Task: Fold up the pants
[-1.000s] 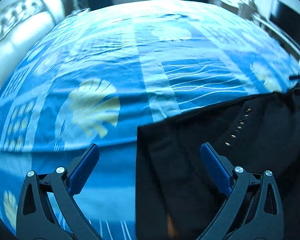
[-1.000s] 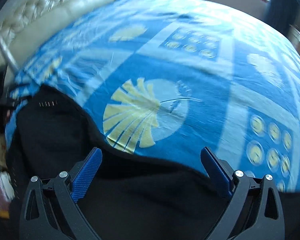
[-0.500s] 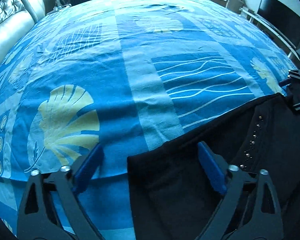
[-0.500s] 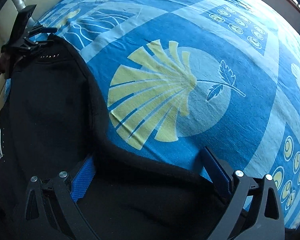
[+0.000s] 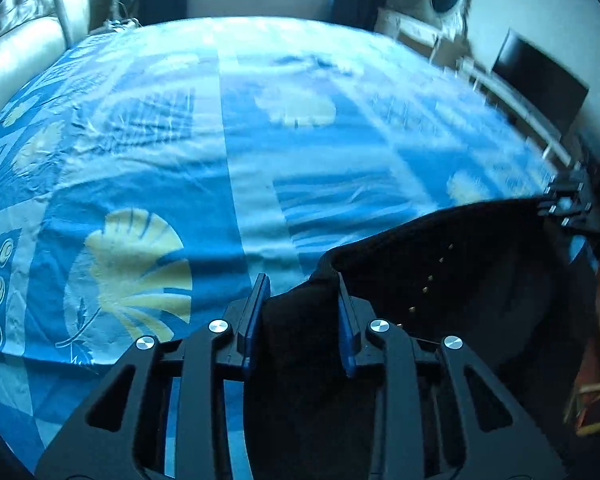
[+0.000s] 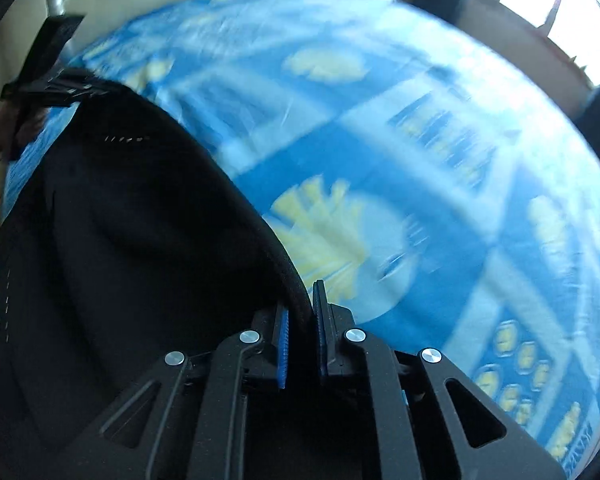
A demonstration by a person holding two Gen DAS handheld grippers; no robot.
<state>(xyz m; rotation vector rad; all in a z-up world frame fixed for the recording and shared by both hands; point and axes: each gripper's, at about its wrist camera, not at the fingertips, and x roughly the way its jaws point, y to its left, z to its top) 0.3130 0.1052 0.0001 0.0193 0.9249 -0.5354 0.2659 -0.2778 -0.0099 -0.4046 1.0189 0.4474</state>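
Pants (image 5: 460, 280), black, lie along the near edge of the blue shell-print bedspread (image 5: 180, 160), filling my left view from five to three o'clock. My left gripper (image 5: 302, 304) has just been closing and now pinches a bunched corner of the fabric between its blue pads. My right gripper (image 6: 302, 332) has likewise just closed, nearly together, clamped on the thick hem of the pants, which sweep from its jaws toward ten o'clock, where I see the other gripper at the far corner.
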